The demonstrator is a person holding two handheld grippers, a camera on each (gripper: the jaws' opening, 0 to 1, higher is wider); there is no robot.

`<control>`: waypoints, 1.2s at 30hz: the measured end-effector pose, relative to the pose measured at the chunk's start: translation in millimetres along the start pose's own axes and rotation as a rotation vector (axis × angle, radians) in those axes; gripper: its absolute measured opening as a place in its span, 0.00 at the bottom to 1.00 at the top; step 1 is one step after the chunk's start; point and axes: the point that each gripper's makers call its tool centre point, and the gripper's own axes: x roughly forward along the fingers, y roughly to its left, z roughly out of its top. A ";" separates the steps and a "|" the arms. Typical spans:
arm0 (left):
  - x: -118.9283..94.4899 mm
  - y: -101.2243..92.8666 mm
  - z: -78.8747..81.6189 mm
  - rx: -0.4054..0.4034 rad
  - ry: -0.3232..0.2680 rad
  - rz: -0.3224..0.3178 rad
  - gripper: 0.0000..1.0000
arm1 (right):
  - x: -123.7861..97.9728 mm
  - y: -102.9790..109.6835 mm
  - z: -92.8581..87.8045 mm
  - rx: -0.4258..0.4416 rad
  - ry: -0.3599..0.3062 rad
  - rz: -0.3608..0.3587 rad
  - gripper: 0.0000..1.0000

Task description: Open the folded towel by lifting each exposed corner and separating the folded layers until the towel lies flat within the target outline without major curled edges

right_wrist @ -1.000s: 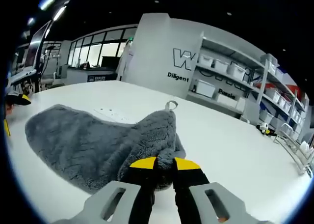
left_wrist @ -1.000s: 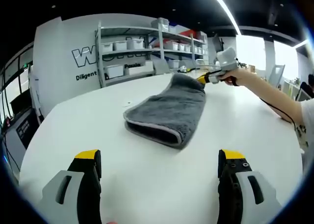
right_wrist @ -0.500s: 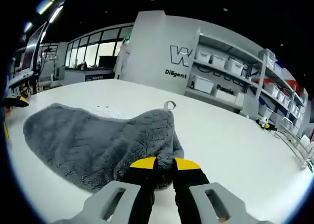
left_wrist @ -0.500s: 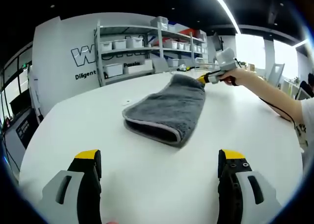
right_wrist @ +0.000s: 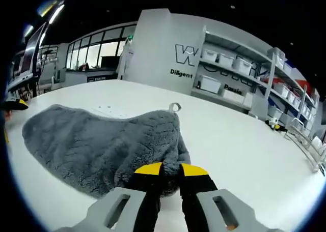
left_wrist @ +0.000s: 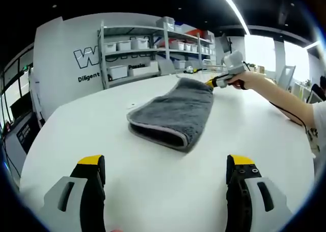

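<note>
A folded grey towel (left_wrist: 173,115) with a pale hem lies on the white table (left_wrist: 102,135), its folded edge facing my left gripper. My left gripper (left_wrist: 165,171) hangs open well short of it, with nothing between its yellow-tipped fingers. At the towel's far end my right gripper (left_wrist: 210,82) pinches a corner, held by a person's hand (left_wrist: 243,79). In the right gripper view my right gripper (right_wrist: 170,170) is shut on the raised corner of the towel (right_wrist: 97,145). A small hanging loop (right_wrist: 174,107) sticks up from the towel's far edge.
Metal shelves with white bins (left_wrist: 137,59) stand beyond the table, by a wall with large lettering (right_wrist: 184,54). The person's arm (left_wrist: 280,102) stretches over the table's right side. Bare white tabletop (right_wrist: 239,140) lies around the towel.
In the right gripper view the gripped corner has sunk a little and the towel lies slightly flatter. The left gripper has stayed still.
</note>
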 end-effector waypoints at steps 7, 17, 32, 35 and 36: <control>0.5 0.4 -0.8 -0.001 0.004 0.000 0.97 | 4.0 -5.0 -6.4 0.012 0.020 -0.005 0.09; 1.0 -0.1 -2.3 -0.001 0.010 -0.002 0.97 | 6.6 -7.2 -10.1 0.020 0.029 -0.006 0.09; 0.7 -2.2 -5.2 -0.003 0.017 -0.003 0.97 | 9.4 -10.3 -16.6 0.068 0.037 -0.004 0.09; 1.0 -2.8 -6.2 -0.001 0.021 -0.004 0.97 | 8.3 -10.0 -18.0 0.078 0.037 -0.002 0.09; 1.2 -3.1 -6.4 -0.001 0.022 -0.005 0.97 | 8.5 -10.5 -18.3 0.083 0.037 -0.002 0.09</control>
